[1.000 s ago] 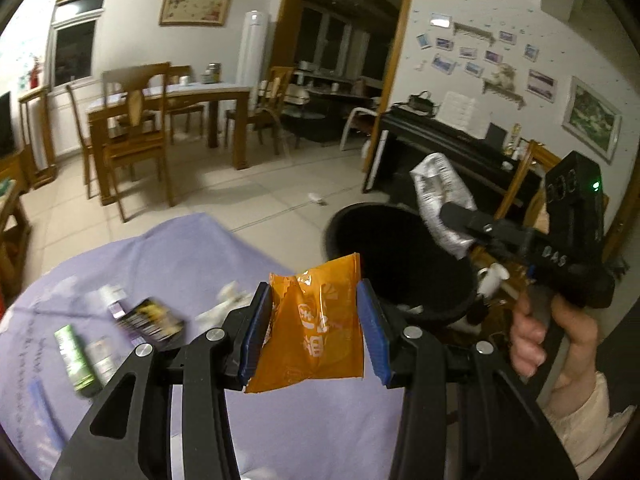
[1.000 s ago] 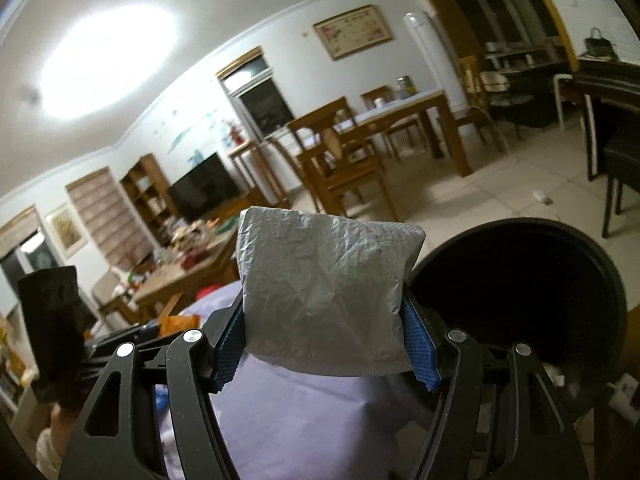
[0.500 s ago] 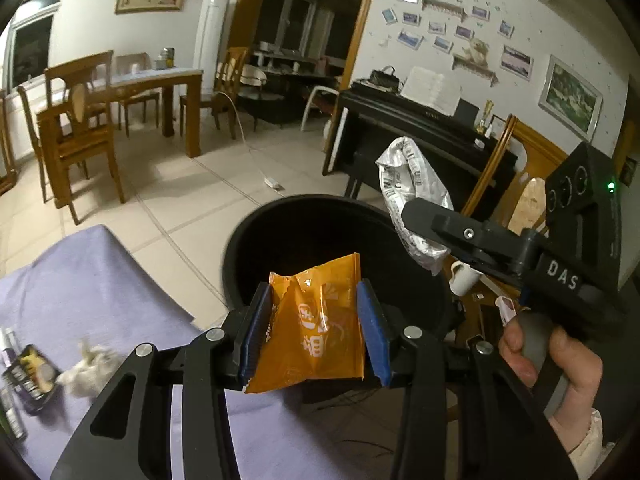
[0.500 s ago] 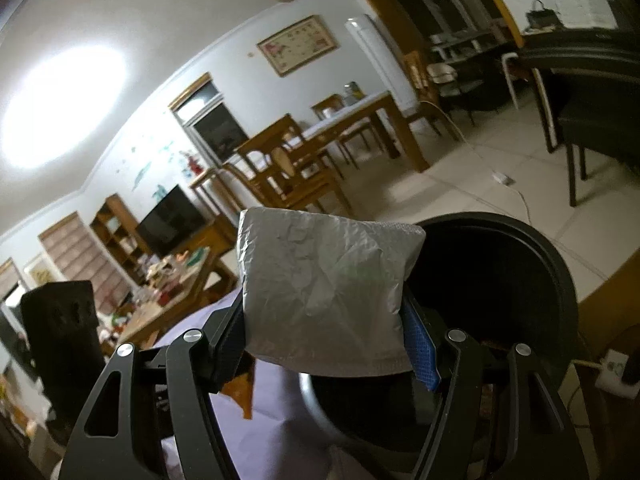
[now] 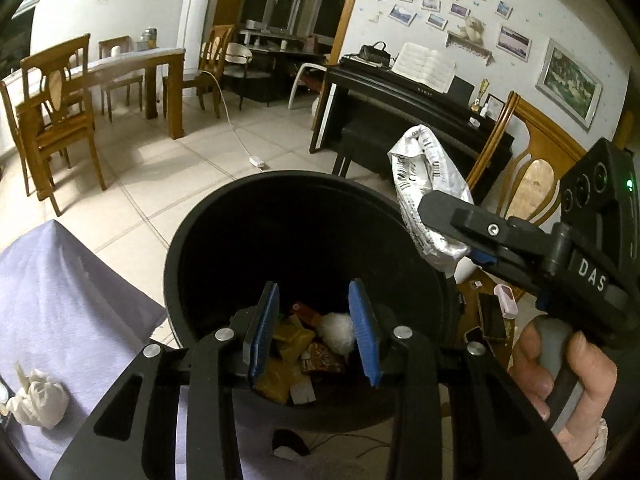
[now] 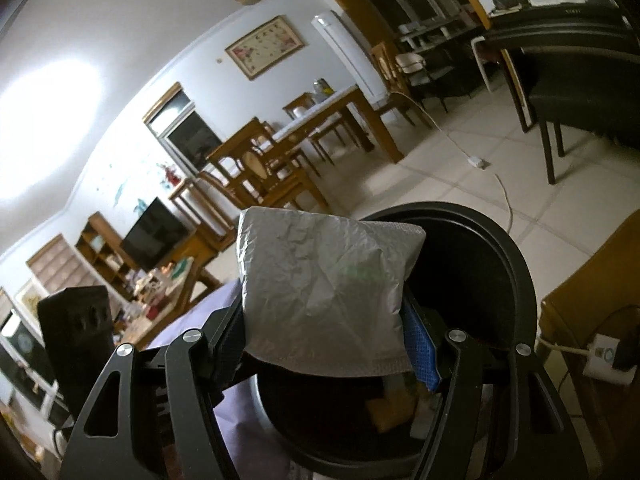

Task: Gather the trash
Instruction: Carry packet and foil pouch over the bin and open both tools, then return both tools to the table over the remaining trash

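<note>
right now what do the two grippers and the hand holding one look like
Both are matte black linkage frames with silver pivot screws and blue ribbed finger pads. The right gripper has white "DAS" lettering, a boxy black housing with round sockets and a green light. The bare right hand shows a cream sleeve cuff.

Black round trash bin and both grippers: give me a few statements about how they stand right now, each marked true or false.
1. The left gripper is open and empty. True.
2. The right gripper holds a crumpled silver foil wrapper. True.
3. The black round trash bin is empty. False: wrappers lie at its bottom.
4. A crumpled white tissue lies on the floor tiles. False: it rests on the lilac cloth.
</note>
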### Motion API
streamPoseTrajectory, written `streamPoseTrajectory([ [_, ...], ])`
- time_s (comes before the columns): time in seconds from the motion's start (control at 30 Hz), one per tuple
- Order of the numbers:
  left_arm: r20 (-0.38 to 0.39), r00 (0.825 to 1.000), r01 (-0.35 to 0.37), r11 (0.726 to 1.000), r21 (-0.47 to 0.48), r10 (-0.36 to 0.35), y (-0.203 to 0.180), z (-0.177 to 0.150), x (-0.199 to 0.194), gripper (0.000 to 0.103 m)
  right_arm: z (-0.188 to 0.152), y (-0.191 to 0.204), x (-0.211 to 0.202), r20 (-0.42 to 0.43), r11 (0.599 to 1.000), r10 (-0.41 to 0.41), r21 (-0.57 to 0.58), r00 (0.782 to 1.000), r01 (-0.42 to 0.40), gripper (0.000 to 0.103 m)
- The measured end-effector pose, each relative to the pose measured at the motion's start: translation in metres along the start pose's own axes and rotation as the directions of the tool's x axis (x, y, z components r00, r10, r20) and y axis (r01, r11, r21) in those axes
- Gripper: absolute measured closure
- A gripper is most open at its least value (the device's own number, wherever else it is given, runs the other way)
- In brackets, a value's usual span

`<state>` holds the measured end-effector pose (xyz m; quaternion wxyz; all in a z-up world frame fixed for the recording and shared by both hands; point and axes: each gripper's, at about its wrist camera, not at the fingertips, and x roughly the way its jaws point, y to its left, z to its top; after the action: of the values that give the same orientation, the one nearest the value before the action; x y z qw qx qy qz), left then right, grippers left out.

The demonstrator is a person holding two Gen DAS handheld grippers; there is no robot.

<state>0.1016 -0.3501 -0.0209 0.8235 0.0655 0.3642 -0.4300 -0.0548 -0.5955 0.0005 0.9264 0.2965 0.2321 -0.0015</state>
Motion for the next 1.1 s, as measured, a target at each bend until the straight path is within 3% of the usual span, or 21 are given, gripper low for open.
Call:
streamPoseTrajectory([
  [0.1,-0.015,1.000,-0.014,1.000,0.000,0.014,-0.001,0.001,0.001,0.064,-0.002,-0.003,0.003,-0.010,1.000,-0.007,0.017,1.000,0.007,0.018],
  [0.17,-0.025,0.999,-0.019,1.000,-0.007,0.019,0.000,0.001,-0.002,0.062,-0.004,-0.003,0.004,-0.009,1.000,-0.014,0.018,1.000,0.014,0.015],
  [0.23,-0.024,0.999,-0.046,0.999,-0.011,0.046,0.002,0.000,-0.007,0.046,-0.006,0.001,0.006,-0.010,1.000,-0.025,0.011,1.000,0.025,0.015],
  [0.27,-0.017,0.998,-0.063,0.998,-0.014,0.063,0.003,-0.001,-0.012,0.034,-0.007,0.001,0.007,-0.012,1.000,-0.025,0.009,1.000,0.025,0.015],
  [0.3,-0.001,0.997,-0.081,0.997,-0.020,0.081,0.006,-0.003,-0.019,0.030,-0.008,0.003,0.008,-0.014,1.000,-0.024,0.007,1.000,0.024,0.015],
  [0.43,0.027,0.992,-0.119,0.991,-0.061,0.121,0.025,-0.010,-0.048,0.030,-0.010,0.010,0.017,-0.037,1.000,-0.024,-0.021,0.999,0.023,0.015],
  [0.6,0.055,0.977,-0.196,0.968,-0.156,0.207,0.071,-0.029,-0.096,0.028,-0.030,0.052,0.040,-0.108,0.991,0.007,-0.135,0.994,-0.021,0.015],
  [0.67,0.061,0.965,-0.238,0.948,-0.211,0.256,0.097,-0.042,-0.120,0.028,-0.038,0.073,0.050,-0.139,0.982,0.023,-0.181,0.990,-0.049,0.015],
  [0.77,0.058,0.939,-0.312,0.909,-0.275,0.340,0.132,-0.061,-0.150,0.028,-0.057,0.112,0.066,-0.189,0.959,0.046,-0.268,0.981,-0.097,0.023],
  [0.87,0.014,0.899,-0.403,0.840,-0.364,0.437,0.178,-0.086,-0.180,0.028,-0.075,0.149,0.080,-0.246,0.937,0.073,-0.316,0.966,-0.151,0.034],
  [0.97,-0.052,0.876,-0.452,0.776,-0.441,0.480,0.217,-0.104,-0.194,0.028,-0.093,0.192,0.099,-0.296,0.905,0.087,-0.377,0.951,-0.200,0.035],
  [1.1,-0.124,0.857,-0.498,0.743,-0.448,0.500,0.250,-0.114,-0.193,0.028,-0.112,0.246,0.122,-0.362,0.851,0.111,-0.446,0.926,-0.277,0.035],
])
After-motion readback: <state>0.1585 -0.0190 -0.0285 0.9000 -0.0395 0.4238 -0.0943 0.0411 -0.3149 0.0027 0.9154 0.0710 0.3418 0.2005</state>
